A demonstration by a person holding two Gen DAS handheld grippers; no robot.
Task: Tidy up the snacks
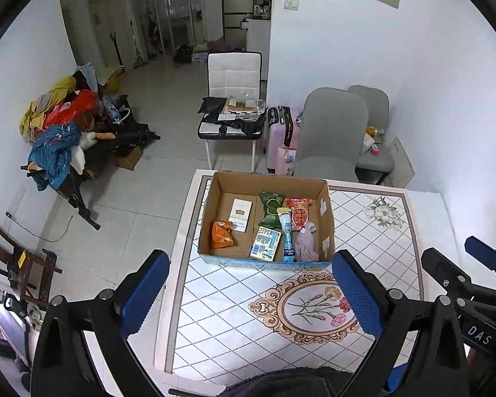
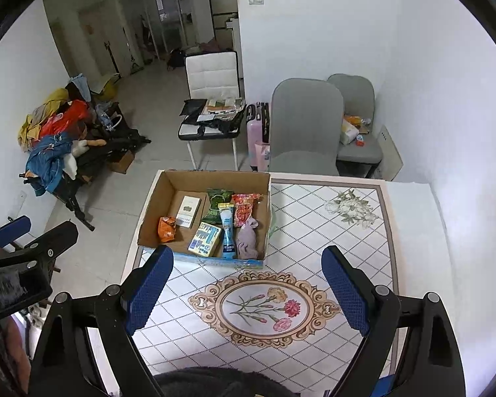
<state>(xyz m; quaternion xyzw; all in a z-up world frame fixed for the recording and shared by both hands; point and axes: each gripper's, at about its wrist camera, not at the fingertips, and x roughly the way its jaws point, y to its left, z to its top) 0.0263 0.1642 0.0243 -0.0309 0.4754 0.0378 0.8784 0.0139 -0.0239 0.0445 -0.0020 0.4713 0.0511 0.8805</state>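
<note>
An open cardboard box (image 1: pixel 211 205) (image 2: pixel 152 211) stands on the far left part of the patterned table (image 1: pixel 234 311) (image 2: pixel 314 231). Inside lie several snacks: an orange packet (image 1: pixel 221 234) (image 2: pixel 167 229), a white flat box (image 1: pixel 239 215) (image 2: pixel 188 211), a green packet (image 1: pixel 270 208) (image 2: pixel 217 205), a red packet (image 1: pixel 299 213) (image 2: pixel 244 210), a blue tube (image 1: pixel 287 235) (image 2: pixel 227 231), a blue-yellow box (image 1: pixel 265 243) (image 2: pixel 205 239) and a mauve pouch (image 1: pixel 307 242) (image 2: pixel 247 238). My left gripper (image 1: pixel 249 264) hangs open above the table, short of the box. My right gripper (image 2: pixel 248 259) is open too, empty, just right of the left one.
Two grey chairs (image 1: pixel 330 132) (image 2: pixel 306 125) stand at the table's far edge by the wall. A white chair (image 1: pixel 231 99) loaded with items, a pink suitcase (image 1: pixel 281 139) and a heap of clothes (image 1: pixel 62 125) sit on the floor beyond.
</note>
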